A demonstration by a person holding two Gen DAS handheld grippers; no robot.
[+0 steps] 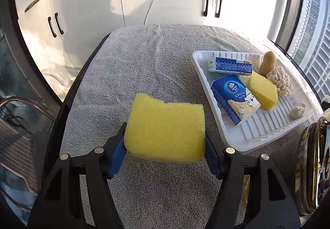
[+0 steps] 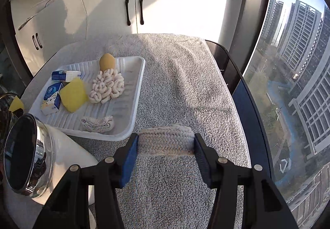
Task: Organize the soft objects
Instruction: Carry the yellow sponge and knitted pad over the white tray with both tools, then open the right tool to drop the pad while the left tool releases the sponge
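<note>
Your left gripper [image 1: 165, 142] pinches a yellow sponge [image 1: 166, 129] between its blue pads [image 1: 116, 154], which press into its two short ends. The sponge's long axis runs crosswise from pad to pad, and its broad face tilts up toward the camera. It hangs above the grey towel [image 1: 144, 68], clear of the white tray [image 1: 274, 134] off to the right.

Your right gripper [image 2: 166, 144] is clamped on a knitted roll [image 2: 166, 142], cream with a braided weave. Its long axis also lies across the jaws, end to end between the pads, roughly level. It sits above the towel [image 2: 185, 88], just beside the tray's near right corner [image 2: 132, 125] and not inside it.

In the tray, seen from the right wrist, a second sponge [image 2: 73, 93] lies with one corner pointing toward you, touching a tissue pack [image 2: 51, 99] on its left. A second pack [image 2: 66, 75] lies behind them, its long axis across the tray. A knotted cream cloth [image 2: 107, 86] sits mid-tray with a tan egg-shaped piece [image 2: 107, 61] standing upright at its far side. Another knitted roll [image 2: 97, 123] lies near the front rim, long axis along that rim.

A shiny round rim [image 2: 31, 156] shows at the left edge, beside the tray.
</note>
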